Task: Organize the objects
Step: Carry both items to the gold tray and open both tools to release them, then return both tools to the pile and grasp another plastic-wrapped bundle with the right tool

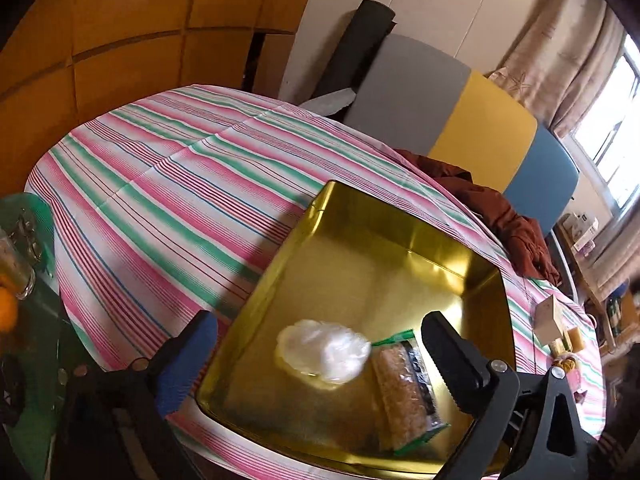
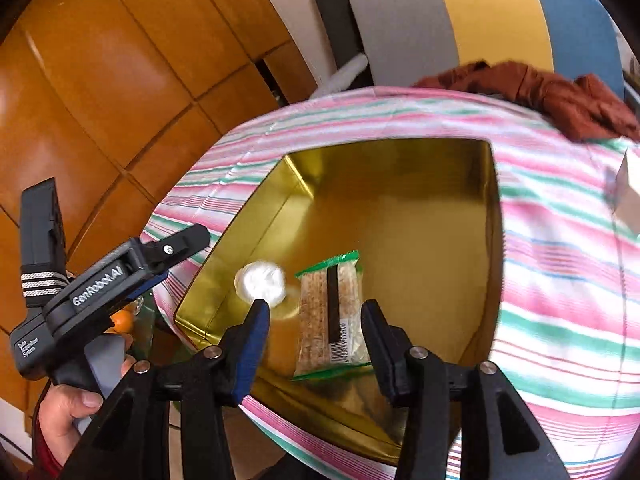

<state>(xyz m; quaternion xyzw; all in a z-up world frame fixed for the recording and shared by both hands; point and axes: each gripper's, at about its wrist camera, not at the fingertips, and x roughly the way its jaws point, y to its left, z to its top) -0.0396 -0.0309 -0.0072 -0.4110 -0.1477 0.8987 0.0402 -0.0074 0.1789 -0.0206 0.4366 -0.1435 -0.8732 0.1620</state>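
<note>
A gold metal tin (image 1: 400, 248) (image 2: 420, 208) sits on the striped tablecloth. Inside lie a round white wrapped snack (image 1: 324, 350) (image 2: 262, 285) and a clear green-edged packet of grain bar (image 1: 408, 392) (image 2: 332, 316). My left gripper (image 1: 320, 364) is open and empty above the tin's near side, over the white snack. My right gripper (image 2: 316, 336) is open and empty above the tin's near edge, over the packet. The left gripper also shows in the right wrist view (image 2: 120, 276) at the tin's left.
A small white box (image 1: 550, 318) (image 2: 630, 196) and small wrapped items (image 1: 568, 360) lie on the cloth right of the tin. A rust-brown cloth (image 1: 508, 216) (image 2: 560, 92) lies at the far edge by a chair (image 1: 472, 128). A glass (image 1: 16, 268) and oranges (image 1: 6, 308) stand at left.
</note>
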